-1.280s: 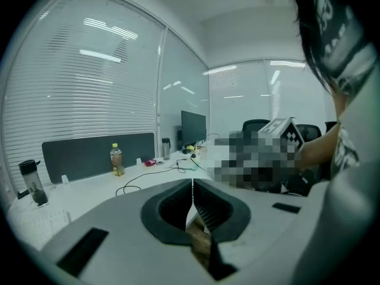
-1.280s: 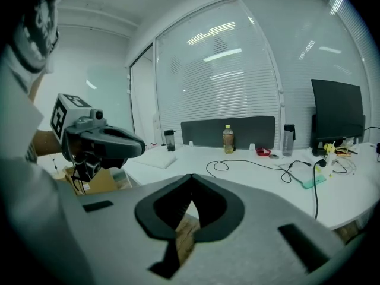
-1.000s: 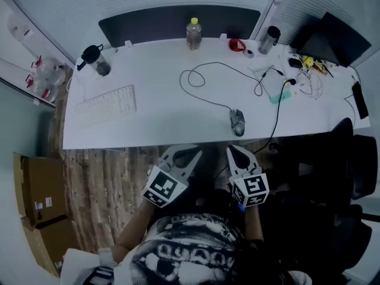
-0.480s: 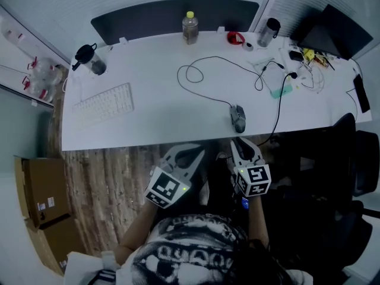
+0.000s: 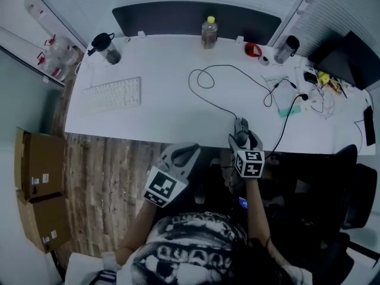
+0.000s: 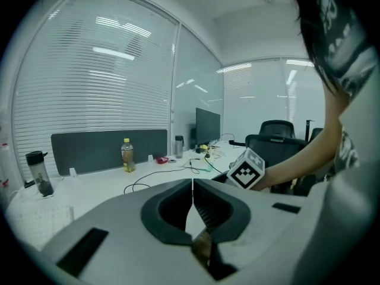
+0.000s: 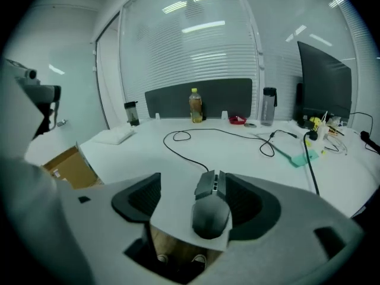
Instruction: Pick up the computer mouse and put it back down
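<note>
Straddling the dark grey wired computer mouse point(image 7: 211, 211) at the white desk's point(image 7: 136, 150) near edge, the right gripper point(image 5: 244, 141) has just spread its jaws, ready to clamp; the left gripper point(image 6: 192, 190) hangs back, clenched and empty.

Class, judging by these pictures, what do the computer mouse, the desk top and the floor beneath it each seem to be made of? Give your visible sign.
Computer mouse: likely matte dark-grey plastic; moulded shell, no shine.
Desk top: probably white laminate; smooth, even, seamless.
Floor: wood or wood-look planks; streaked grain, which one unclear.
</note>
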Motion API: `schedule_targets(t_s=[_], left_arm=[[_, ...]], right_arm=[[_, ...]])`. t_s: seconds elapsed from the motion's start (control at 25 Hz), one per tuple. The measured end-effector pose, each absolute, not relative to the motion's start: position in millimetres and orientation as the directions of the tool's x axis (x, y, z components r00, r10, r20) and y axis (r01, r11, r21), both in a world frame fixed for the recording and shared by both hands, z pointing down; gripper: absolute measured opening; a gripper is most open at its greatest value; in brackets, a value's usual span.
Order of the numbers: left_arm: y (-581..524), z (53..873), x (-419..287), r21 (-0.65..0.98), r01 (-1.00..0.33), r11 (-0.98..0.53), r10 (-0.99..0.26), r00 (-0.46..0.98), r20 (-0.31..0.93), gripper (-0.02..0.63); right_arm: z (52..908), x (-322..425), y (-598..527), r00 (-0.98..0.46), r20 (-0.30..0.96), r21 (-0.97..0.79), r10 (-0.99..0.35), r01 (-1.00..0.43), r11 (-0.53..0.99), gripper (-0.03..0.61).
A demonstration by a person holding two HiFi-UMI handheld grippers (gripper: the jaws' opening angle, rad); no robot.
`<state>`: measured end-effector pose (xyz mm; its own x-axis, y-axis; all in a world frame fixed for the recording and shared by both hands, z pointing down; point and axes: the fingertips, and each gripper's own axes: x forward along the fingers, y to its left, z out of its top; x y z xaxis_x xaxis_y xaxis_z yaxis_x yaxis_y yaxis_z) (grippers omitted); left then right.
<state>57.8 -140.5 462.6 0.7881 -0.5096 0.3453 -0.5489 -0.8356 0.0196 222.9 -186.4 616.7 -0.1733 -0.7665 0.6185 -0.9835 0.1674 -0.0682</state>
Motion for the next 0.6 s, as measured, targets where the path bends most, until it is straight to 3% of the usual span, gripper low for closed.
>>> schedule_targets(t_s=[0.32,0.6], left_arm=[[-151.4,466.3,74.9,0.003,-0.636,-0.772,-0.587,0.713,0.383,0.005],[-161.9,467.6,86.9,-0.017,-0.695,-0.719,-0.641,0.653,0.404,0.005]], right_arm=[[671.5,247.5,-219.6,-0.151,0.695,-0.098,-0.703,-0.989,0.115,0.365],[686.8,250.0,-223.2,-0.201,0.721,-0.137,-0.663,-0.979,0.148,0.316]])
